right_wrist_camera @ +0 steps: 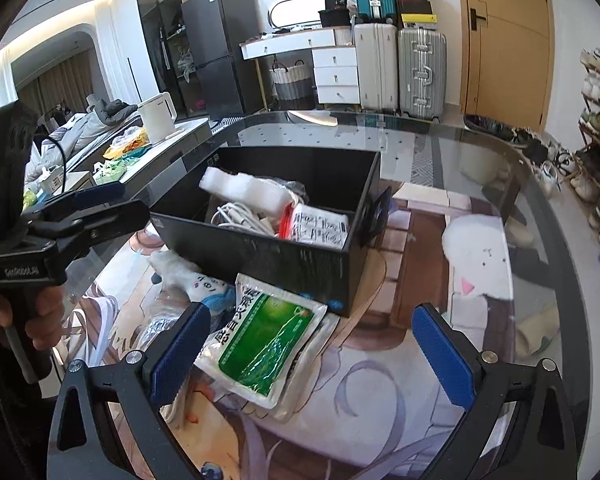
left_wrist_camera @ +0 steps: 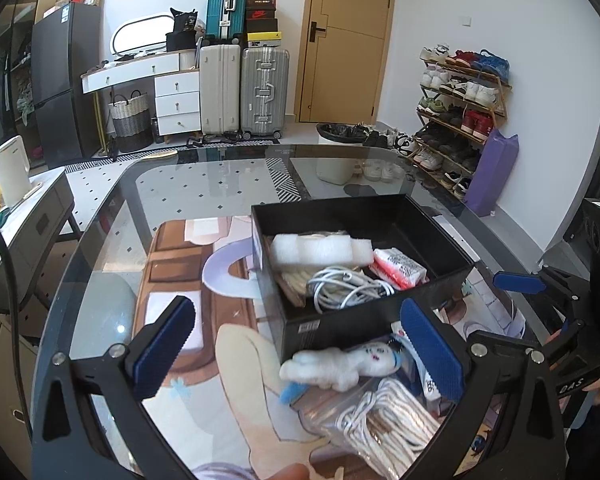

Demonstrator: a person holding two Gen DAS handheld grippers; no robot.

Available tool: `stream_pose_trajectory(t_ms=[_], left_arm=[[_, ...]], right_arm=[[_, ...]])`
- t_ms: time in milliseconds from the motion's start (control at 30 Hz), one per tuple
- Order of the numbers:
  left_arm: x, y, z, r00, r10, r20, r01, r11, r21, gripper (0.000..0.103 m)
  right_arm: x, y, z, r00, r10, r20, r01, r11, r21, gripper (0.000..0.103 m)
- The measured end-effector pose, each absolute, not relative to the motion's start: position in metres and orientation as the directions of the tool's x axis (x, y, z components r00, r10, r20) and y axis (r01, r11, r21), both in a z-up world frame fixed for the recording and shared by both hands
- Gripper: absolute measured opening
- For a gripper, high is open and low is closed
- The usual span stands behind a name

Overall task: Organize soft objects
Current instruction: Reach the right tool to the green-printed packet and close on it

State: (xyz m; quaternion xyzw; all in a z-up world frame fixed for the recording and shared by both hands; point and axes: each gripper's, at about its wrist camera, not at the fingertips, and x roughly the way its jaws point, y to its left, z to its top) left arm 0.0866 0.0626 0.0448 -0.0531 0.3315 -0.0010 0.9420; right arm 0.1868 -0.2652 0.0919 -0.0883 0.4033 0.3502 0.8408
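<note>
Two hand-held grippers hover, both spread wide and holding nothing, over a round glass table laid with a printed cartoon mat. One open black cardboard box sits on the mat and holds four things: one white foam block, one coiled white charging cable, one red-and-white packet and one bundle of cream rope, partly hidden. Just outside the box's near wall lie one small white plush toy, one clear bag of white cord and one green-and-white sachet. The left gripper frames the plush toy; the right gripper frames the sachet.
</note>
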Motion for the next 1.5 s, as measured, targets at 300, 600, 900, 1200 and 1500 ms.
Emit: stream_pose_trajectory(t_ms=[300, 600, 900, 1200, 1500], left_arm=[[0.074, 0.060, 0.035, 0.768, -0.003, -0.641, -0.053, 0.996, -0.069, 0.103], [0.079, 0.062, 0.026, 0.748, -0.005, -0.664, -0.052, 0.996, -0.067, 0.103], [0.079, 0.061, 0.025, 0.744, -0.010, -0.669, -0.047, 0.997, -0.067, 0.103], [0.079, 0.061, 0.025, 0.744, -0.010, -0.669, -0.047, 0.997, -0.067, 0.103], [0.079, 0.061, 0.024, 0.742, -0.011, -0.671, -0.044, 0.997, -0.064, 0.103]], right_arm=[[0.188, -0.251, 0.074, 0.382, 0.491, -0.783, -0.636, 0.755, 0.163, 0.102], [0.190, -0.241, 0.058, 0.360, 0.486, -0.796, -0.618, 0.763, 0.187, 0.099], [0.185, -0.236, 0.057, 0.352, 0.498, -0.793, -0.634, 0.750, 0.190, 0.082], [0.185, -0.233, 0.053, 0.320, 0.516, -0.795, -0.639, 0.737, 0.221, 0.074], [0.178, -0.229, 0.055, 0.337, 0.495, -0.801, -0.662, 0.729, 0.172, 0.063]])
